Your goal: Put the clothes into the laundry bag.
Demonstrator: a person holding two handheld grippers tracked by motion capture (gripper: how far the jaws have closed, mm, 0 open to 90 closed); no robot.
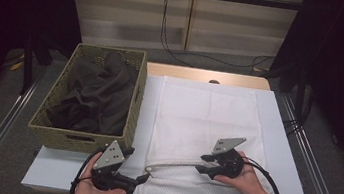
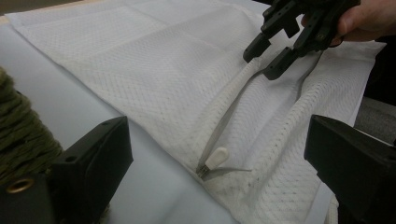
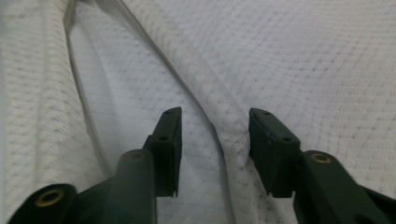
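Nearest to the high camera, two hands come in over the near edge of the table (image 1: 275, 141), each holding a black gripper. On the left, the left gripper (image 1: 143, 178) sits close to the near edge, just in front of the woven basket (image 1: 50, 126), and points toward the right. Its jaws stand wide apart with nothing between them; in the left gripper view they frame the zipper pull (image 2: 215, 158) from a distance without touching it.

On the table lies a white mesh laundry bag (image 1: 198, 110), spread flat and covering most of the middle of the surface, from the far edge almost to the near edge. Its zipper runs along the near part of the bag and is partly undone, so the mouth gapes a little. The white pull lies at the near left corner of the bag.

Over the near right part of the bag is the right gripper (image 1: 201, 164), at the raised lip of the opening. Its jaws are released, half spread, and the edge of the mesh passes between them in the right gripper view (image 3: 215, 140); the pads do not press on it.

Dark clothes (image 1: 94, 97) fill the basket, which stands at the left edge of the table.
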